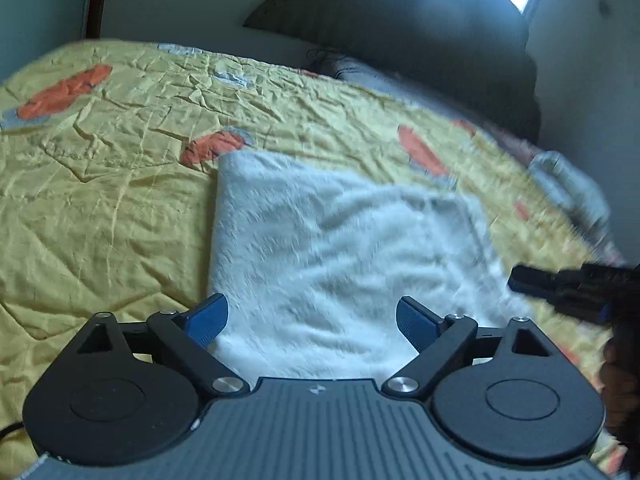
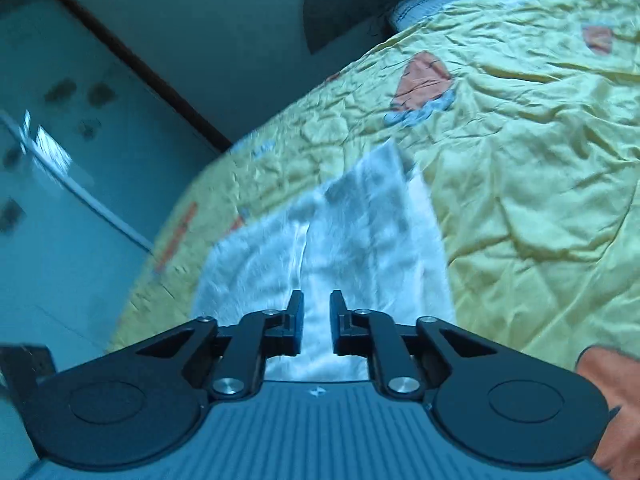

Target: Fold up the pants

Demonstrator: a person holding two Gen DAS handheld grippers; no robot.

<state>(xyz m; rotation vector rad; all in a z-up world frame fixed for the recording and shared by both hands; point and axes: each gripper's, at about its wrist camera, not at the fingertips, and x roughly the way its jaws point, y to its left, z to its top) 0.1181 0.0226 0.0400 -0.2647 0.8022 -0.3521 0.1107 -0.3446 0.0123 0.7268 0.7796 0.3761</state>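
Since the white fluffy pants [image 1: 340, 248] already lie as a compact rectangle on the yellow quilt [image 1: 100, 200], we'd guess we're late in the fold, maybe one more fold-over or just a tidy-up left. From the right wrist view we see one panel lapped over another, with a seam or edge running up the middle toward a loose corner at the far end.

Our left gripper [image 1: 312, 316] hangs just over the near edge of the pants, jaws spread wide, nothing in them. Our right gripper [image 2: 316, 316] sits over the near end too, jaws nearly together with a narrow gap; white fabric shows through the gap, but we can't tell if any is actually pinched.

What could bite us: the pile looks thick and slippery, so a shallow pinch may grab only the top layer and peel the stack apart. Both views are motion-blurred, so a fast move could drag the bundle and wrinkle the quilt. The far corner also looks ready to flop open.
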